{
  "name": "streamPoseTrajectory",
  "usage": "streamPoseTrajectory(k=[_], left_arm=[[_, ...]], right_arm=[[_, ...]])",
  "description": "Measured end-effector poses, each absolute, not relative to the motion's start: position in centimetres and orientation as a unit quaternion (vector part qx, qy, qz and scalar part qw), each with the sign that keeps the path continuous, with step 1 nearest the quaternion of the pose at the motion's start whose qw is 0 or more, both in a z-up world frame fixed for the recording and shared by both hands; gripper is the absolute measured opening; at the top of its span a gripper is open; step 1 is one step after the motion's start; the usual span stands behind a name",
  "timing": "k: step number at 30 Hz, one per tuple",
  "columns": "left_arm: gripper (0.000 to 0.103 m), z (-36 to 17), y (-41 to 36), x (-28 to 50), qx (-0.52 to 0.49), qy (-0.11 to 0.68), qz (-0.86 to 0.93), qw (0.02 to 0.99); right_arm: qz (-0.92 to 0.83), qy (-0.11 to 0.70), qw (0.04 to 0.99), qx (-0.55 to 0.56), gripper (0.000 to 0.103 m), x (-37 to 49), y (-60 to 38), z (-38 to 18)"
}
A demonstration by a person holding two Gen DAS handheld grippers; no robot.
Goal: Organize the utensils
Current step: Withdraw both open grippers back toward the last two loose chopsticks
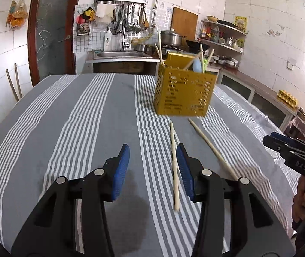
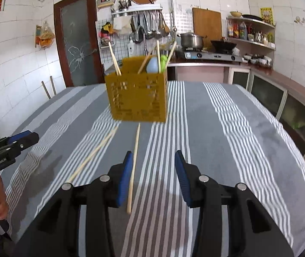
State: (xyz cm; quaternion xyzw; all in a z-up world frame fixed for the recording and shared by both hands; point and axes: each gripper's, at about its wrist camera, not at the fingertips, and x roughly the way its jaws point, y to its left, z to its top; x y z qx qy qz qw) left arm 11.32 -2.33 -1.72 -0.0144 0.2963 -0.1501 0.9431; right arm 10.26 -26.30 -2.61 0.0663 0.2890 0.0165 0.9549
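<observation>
Both jaws (image 1: 153,169) (image 2: 151,175) are gaping, empty, over desk (image 1: 101,115). Chopsticks (image 1: 174,167) (image 2: 133,167) are lying loose: light, stiff, slippery; pinch mid-shaft, approx.

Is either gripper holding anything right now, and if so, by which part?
Nothing is held. The left gripper and right gripper are open and empty above the chopsticks.

You see a matt woven tablecloth (image 1: 101,115), grey with white stripes. The yellow holder (image 1: 183,92) looks like perforated plastic with a dull sheen. The chopsticks (image 1: 174,167) are pale, bare wood. Your gripper pads (image 2: 123,180) are ribbed blue rubber on matt black plastic fingers.
</observation>
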Motion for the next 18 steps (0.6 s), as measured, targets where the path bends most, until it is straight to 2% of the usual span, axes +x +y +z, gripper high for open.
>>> streamPoseTrajectory(k=[7,18], left_arm=[[0.045,-3.5,-2.6,9.6,-0.013,0.313,-0.154,0.937],[0.045,-3.4,-3.4,8.8,-0.005,0.311,-0.151,0.938]], right_arm=[[0.023,0.304,0.951,0.058,0.041,9.1,-25.6,-3.8],[0.030,0.299,0.952,0.051,0.041,8.3,-24.7,-3.4]])
